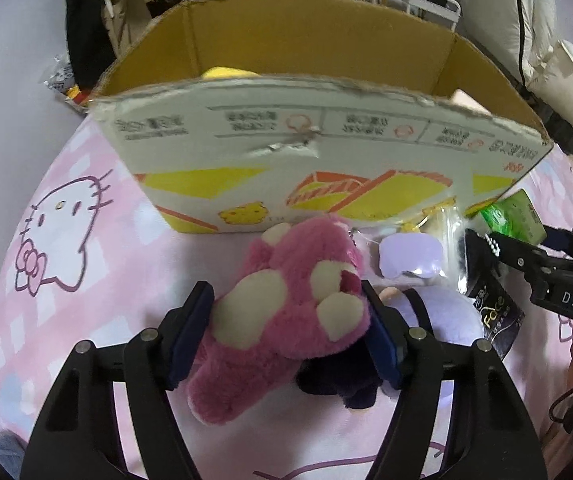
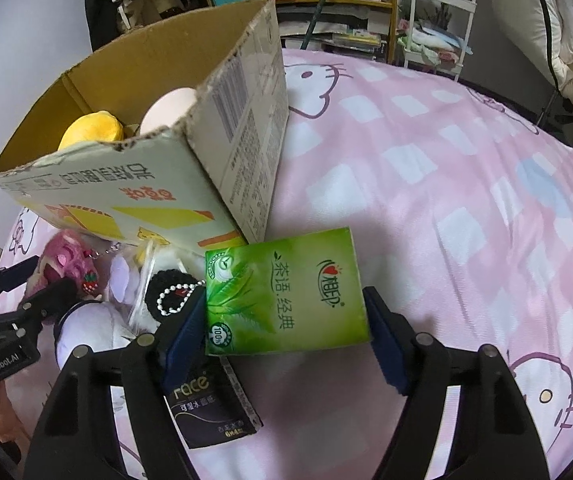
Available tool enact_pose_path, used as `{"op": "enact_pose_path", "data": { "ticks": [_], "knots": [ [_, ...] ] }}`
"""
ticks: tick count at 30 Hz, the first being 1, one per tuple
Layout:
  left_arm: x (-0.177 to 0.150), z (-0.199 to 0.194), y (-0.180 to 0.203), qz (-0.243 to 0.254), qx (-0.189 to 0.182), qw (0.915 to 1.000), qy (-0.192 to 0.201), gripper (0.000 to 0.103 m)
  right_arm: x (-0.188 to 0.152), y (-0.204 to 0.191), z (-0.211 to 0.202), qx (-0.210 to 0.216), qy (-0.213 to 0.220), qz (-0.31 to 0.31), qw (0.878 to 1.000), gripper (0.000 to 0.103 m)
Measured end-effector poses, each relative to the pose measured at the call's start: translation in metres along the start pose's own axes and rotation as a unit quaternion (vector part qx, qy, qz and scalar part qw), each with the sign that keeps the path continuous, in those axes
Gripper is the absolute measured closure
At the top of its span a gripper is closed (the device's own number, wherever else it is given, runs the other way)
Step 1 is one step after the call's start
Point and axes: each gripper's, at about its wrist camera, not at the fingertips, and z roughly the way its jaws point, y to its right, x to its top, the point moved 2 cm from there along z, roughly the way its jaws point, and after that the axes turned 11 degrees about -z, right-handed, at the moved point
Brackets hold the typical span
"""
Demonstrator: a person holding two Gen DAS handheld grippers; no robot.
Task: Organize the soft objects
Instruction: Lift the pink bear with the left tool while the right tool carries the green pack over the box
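Observation:
My left gripper (image 1: 286, 312) is shut on a pink plush bear (image 1: 286, 312), its pads pressing both sides, just in front of the cardboard box (image 1: 326, 136). The bear also shows in the right wrist view (image 2: 70, 264). My right gripper (image 2: 286, 316) is shut on a green tissue pack (image 2: 286, 296), held near the box's corner (image 2: 238, 128). A yellow plush (image 2: 92, 130) and a peach soft ball (image 2: 170, 110) lie inside the box. A lilac plush (image 1: 452, 312), a bagged lilac toy (image 1: 410, 256) and a black tissue pack (image 2: 210, 408) lie on the bed.
The bed has a pink Hello Kitty cover (image 2: 446, 200). Shelves (image 2: 346, 4) and a white cart (image 2: 438, 20) stand behind it. White bedding (image 1: 566, 80) is piled at the right. A black fluffy toy with a bead chain (image 2: 170, 292) lies by the box.

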Motion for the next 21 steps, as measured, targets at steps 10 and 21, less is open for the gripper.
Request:
{"op": "enact_pose_path", "data": {
  "ticks": [10, 21],
  "knots": [
    [-0.003, -0.033, -0.016, -0.048, 0.013, 0.9975, 0.05, 0.032, -0.003, -0.004, -0.028, 0.01, 0.034, 0.011, 0.999, 0.024],
    [-0.014, -0.091, -0.019, -0.052, 0.027, 0.9872, 0.148, 0.032, 0.0, -0.017, -0.08, 0.004, 0.119, -0.012, 0.993, 0.024]
  ]
}}
